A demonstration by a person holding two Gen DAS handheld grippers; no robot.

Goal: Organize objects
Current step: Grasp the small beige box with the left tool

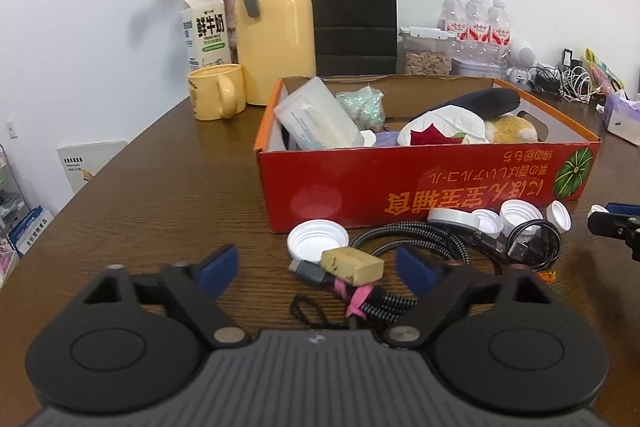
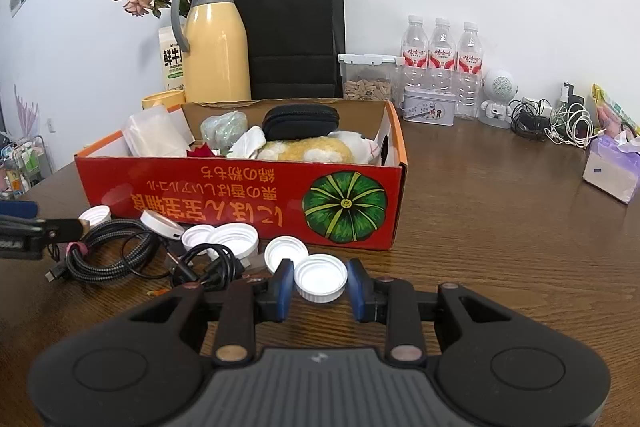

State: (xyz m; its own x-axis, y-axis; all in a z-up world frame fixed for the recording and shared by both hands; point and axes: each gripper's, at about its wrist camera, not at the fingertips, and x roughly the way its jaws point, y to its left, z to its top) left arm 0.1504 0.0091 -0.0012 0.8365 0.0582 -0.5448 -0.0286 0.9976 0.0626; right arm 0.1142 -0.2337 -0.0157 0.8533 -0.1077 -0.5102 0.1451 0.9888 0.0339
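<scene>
We work on a dark wood-grain table (image 2: 500, 227), and its largest item is the red cardboard box (image 2: 240, 203), open-topped and printed with a green pumpkin; we judge it the collecting bin, since soft and odd pieces already lie heaped inside: a black zip pouch (image 2: 301, 121), a yellow plush (image 2: 312, 151), crumpled tissue and a clear packet. Behind it stand a smooth yellow jug (image 1: 276, 27) and a matte black paper bag (image 1: 352, 7), apparently not part of the sort. Loose clutter lies just in front of the box wall, near enough for short transfers. The braided cable (image 1: 404, 243) is coiled and bound with a pink tie, stiff and springy by our reading. The left gripper (image 1: 320, 267) stands wide with nothing pressed between its blue pads; the cable bundle and a crumbly tan block (image 1: 352, 265) lie between its fingers, so we judge a grasp is being lined up. White ribbed plastic caps (image 2: 236, 239) sit scattered, rims up. The right gripper (image 2: 320, 283) is narrow, its pads closed on one cap (image 2: 320, 277) across the ribbed rim, held just off the table, probably bound for the box.
</scene>
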